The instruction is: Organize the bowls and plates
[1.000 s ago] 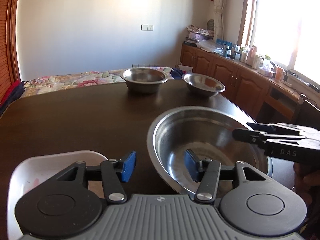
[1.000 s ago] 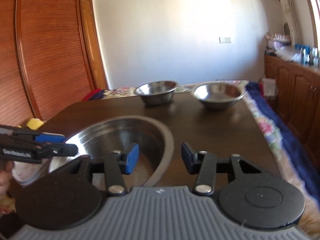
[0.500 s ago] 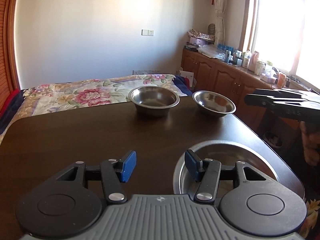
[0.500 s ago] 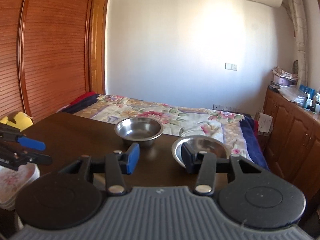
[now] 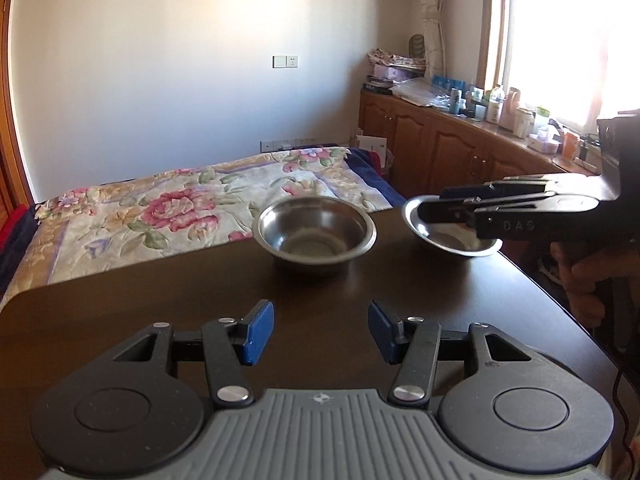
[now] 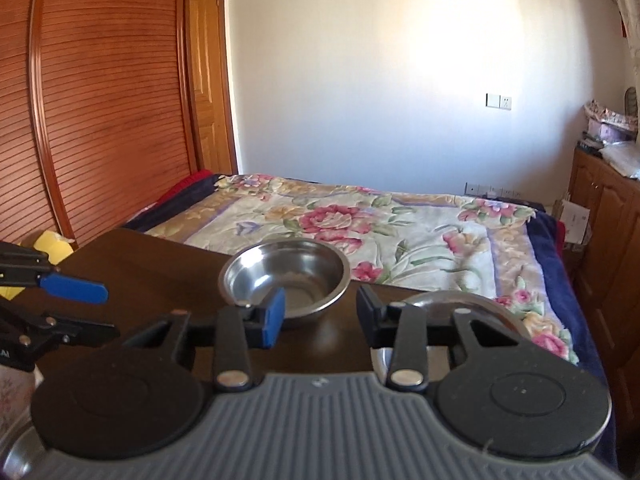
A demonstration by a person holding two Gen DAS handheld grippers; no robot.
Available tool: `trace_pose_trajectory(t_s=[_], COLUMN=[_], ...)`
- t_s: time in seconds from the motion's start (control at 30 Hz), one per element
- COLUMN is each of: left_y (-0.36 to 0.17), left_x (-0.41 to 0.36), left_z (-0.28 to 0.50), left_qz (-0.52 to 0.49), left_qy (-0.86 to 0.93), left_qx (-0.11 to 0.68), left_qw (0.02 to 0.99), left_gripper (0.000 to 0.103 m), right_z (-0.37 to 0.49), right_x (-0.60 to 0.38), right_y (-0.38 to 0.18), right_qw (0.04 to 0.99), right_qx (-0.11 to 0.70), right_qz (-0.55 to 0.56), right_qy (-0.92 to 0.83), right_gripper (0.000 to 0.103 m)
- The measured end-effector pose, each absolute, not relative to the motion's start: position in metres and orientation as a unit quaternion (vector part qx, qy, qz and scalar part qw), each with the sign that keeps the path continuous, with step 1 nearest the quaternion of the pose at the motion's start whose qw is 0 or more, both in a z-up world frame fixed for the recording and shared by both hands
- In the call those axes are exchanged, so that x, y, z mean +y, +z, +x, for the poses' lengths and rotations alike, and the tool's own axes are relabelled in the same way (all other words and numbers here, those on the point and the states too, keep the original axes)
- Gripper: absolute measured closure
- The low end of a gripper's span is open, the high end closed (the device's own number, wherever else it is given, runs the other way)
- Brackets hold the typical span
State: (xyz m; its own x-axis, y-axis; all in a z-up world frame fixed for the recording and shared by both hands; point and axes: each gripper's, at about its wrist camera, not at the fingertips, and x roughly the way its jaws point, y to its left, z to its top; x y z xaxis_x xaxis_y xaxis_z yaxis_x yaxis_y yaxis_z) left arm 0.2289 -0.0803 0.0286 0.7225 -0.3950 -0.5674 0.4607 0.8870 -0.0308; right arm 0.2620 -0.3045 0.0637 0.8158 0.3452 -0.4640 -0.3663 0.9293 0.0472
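Steel bowls sit toward the far edge of a dark wooden table [image 5: 120, 320], with a bed under a floral quilt [image 5: 160, 216] just beyond it. Moving left to right in the left wrist view, the left gripper [image 5: 321, 330] comes first, low over bare tabletop, its blue-padded jaws spread wide with nothing between them. Past it, near the middle of the far edge, stands the deeper bowl [image 5: 316, 234], upright and empty. To the right, near the table's far right corner, rests the shallow bowl [image 5: 452, 224], its side wall flaring out to a thin rim. The right gripper [image 5: 430, 204] reaches in from the right, held in a person's hand [image 5: 588, 276], with its tips over the shallow bowl's left rim. In its own wrist view the right gripper [image 6: 320, 312] has jaws spread apart and holds nothing; the deeper bowl [image 6: 286, 280] shows ahead and to the left of the gap, while the shallow bowl [image 6: 460, 304] lies mostly hidden behind the right finger. Whether a pad already touches that rim cannot be told. Both bowls look like thin polished metal, so they are probably light, rigid and not breakable, but slippery against the pads. The rim seems the best place to pinch, one pad inside and one outside the wall. Grasped at one side, a bowl would likely tilt or swing, and it may clang against another bowl when stacked.
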Motion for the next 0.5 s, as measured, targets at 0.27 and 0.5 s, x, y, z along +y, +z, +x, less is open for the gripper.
trace_pose_trajectory(t_s=[0.27,0.5], left_y=[0.023,0.01], left_x=[-0.09,-0.096], left_z=[0.272,0.304], left_qz=[0.064,0.056], left_qy=[-0.217,-0.208], left_qx=[0.305,0.314], left_qw=[0.925,0.925], left_gripper=[0.046,0.046], right_z=[0.298,0.319], right_x=[-0.297,-0.294], right_y=[0.051,0.042], right_qw=[0.944,0.936], right_qx=[0.269,0.298], right_qz=[-0.013,-0.011], right_qy=[0.191,0.186], right_gripper=[0.063,0.063])
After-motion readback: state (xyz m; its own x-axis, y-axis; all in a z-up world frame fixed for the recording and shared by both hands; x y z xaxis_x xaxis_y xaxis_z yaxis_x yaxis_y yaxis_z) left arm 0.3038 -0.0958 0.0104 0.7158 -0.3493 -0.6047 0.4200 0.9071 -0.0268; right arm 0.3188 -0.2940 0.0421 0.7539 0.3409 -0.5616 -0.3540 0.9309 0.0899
